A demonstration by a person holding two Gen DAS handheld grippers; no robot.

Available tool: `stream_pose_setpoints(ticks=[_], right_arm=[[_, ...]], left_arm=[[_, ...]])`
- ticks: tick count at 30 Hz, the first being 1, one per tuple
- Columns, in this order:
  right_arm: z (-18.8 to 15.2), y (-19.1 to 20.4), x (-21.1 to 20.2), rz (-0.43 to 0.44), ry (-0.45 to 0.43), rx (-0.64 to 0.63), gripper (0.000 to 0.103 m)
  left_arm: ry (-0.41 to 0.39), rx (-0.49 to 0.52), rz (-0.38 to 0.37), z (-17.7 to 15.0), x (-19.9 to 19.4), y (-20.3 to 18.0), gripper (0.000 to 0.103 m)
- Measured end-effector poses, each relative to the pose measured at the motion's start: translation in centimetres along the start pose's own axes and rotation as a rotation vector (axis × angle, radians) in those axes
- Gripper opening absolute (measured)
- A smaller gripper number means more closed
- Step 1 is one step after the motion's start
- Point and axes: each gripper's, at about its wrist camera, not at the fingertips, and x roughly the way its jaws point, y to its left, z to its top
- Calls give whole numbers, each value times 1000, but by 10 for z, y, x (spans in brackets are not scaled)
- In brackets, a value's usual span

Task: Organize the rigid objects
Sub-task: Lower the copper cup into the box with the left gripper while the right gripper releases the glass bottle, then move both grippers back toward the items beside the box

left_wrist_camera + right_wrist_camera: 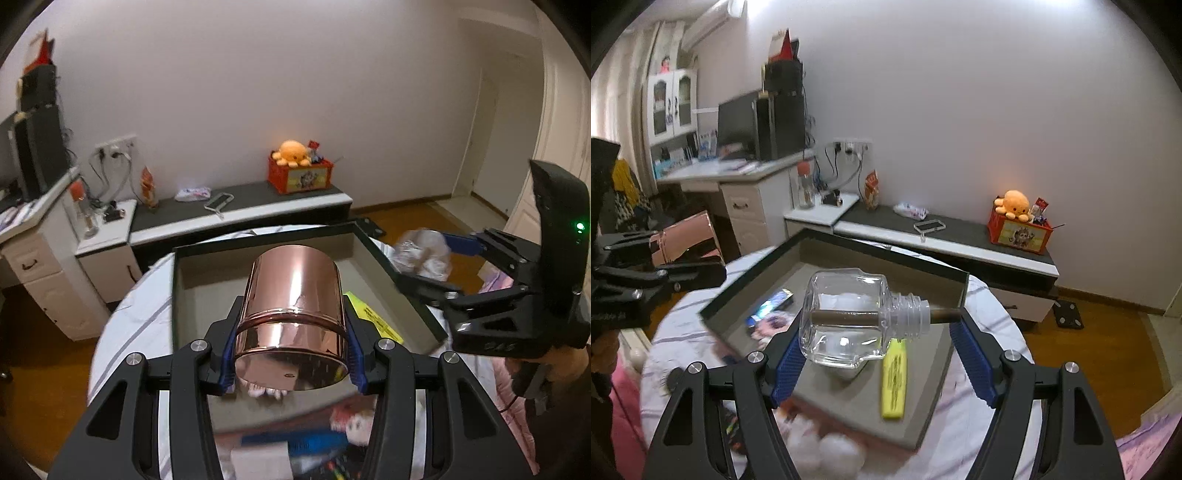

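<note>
Tin [293, 314] and bottle [849, 321] held over tray [871, 391].
Left fingers [227, 354] clamp the slick, stiff tin's sides; right fingers [788, 356] span the fragile glass bottle end to end.

A plain white wall [979, 110] is filling the back of the room, with a power strip [851, 144] and hanging cables on it. A low cabinet [945, 240] with a dark top is running along the wall, carrying an orange plush octopus [1014, 205] sitting on a red crate [1019, 230]. To the left a white desk [738, 177] with drawers is holding a dark monitor [738, 123]. Warm light is falling on the brown wooden floor [1100, 354]. A pale door [484, 136] is showing far right.
</note>
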Motion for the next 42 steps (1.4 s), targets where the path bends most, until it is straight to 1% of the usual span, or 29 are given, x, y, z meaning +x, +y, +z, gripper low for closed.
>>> stream_pose_setpoints(ticks=[2, 6, 7, 9, 10, 14, 16, 18, 19, 20, 21, 22, 23, 24, 25, 28, 31, 32, 34, 37, 39, 40, 41, 42], right_arm=[[7, -3, 23, -3, 30, 0, 75], [15, -8, 70, 2, 112, -4, 75], [16, -9, 80, 4, 133, -3, 75], [17, -12, 103, 11, 177, -2, 75], [17, -14, 113, 9, 198, -1, 75], [16, -18, 134, 13, 233, 6, 75], [15, -19, 141, 20, 262, 9, 76], [16, -18, 142, 43, 267, 18, 76], [17, -18, 141, 49, 263, 20, 76], [18, -17, 140, 44, 259, 18, 76], [18, -17, 140, 43, 256, 16, 76], [19, -18, 140, 45, 255, 17, 76], [18, -19, 139, 46, 251, 24, 77], [18, -20, 136, 42, 239, 37, 80], [18, -21, 134, 41, 225, 48, 80], [16, -26, 120, 47, 196, 99, 80], [17, -27, 101, 64, 163, 142, 80], [16, -26, 89, 68, 141, 153, 81], [15, -22, 67, 69, 98, 161, 82], [11, -9, 32, 64, 35, 153, 84], [6, 2, 5, 58, -18, 134, 86], [3, 7, -8, 59, -41, 123, 88], [2, 11, -17, 57, -58, 117, 89], [0, 14, -26, 53, -76, 110, 96]], left_arm=[[43, -2, -8, 7, 25, 3, 48], [120, -14, 8, 12, 67, 10, 48], [138, -16, 24, 12, 77, 13, 48], [155, -21, 46, 10, 89, 15, 48], [168, -29, 43, 10, 95, 17, 48], [216, -31, 64, 7, 117, 19, 48], [211, -41, 64, 6, 120, 21, 49], [209, -45, 73, 5, 119, 22, 50], [207, -45, 74, 5, 118, 21, 53], [201, -48, 82, 4, 116, 22, 57], [195, -53, 87, 5, 112, 23, 67], [178, -62, 96, 5, 105, 24, 80], [162, -67, 100, 6, 99, 25, 85], [133, -74, 107, 6, 88, 26, 92], [110, -80, 116, 6, 77, 26, 96], [57, -104, 129, 2, 44, 29, 100], [-8, -142, 145, -4, 10, 32, 103], [-36, -165, 168, -9, -7, 32, 103], [-80, -177, 195, -18, -31, 28, 103], [-125, -164, 232, -33, -60, 21, 103], [-156, -140, 304, -45, -80, 12, 103], [-187, -119, 356, -52, -93, 4, 103], [-208, -105, 383, -57, -102, -2, 103], [-220, -95, 388, -62, -109, -7, 103]])
